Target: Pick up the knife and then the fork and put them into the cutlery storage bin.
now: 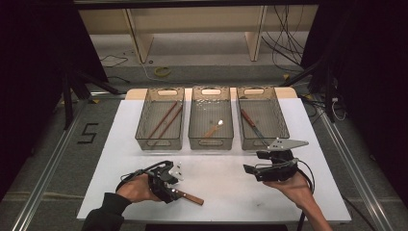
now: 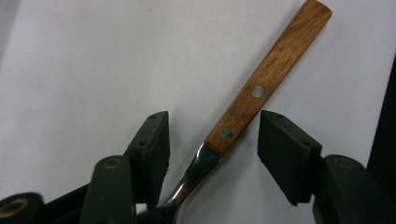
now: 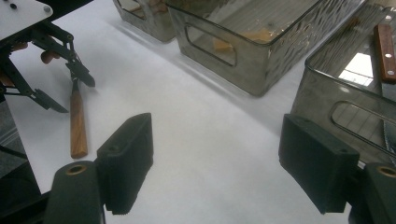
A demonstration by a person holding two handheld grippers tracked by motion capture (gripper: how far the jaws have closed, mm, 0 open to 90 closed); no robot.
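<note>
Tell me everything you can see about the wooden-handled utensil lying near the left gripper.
The utensil has a flat, reddish-brown wooden handle with two metal rivets and a shiny, curved metal neck; its working end is hidden. It lies flat on the white table, near the front edge and apart from the three bins. The left gripper straddles it where neck meets handle; one pad looks close to the neck, but neither jaw clamps it.

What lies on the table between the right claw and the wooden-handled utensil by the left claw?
Nothing: in the high view, bare white table runs from the right claw to the wooden-handled utensil. The right gripper view shows the same bare stretch.
</note>
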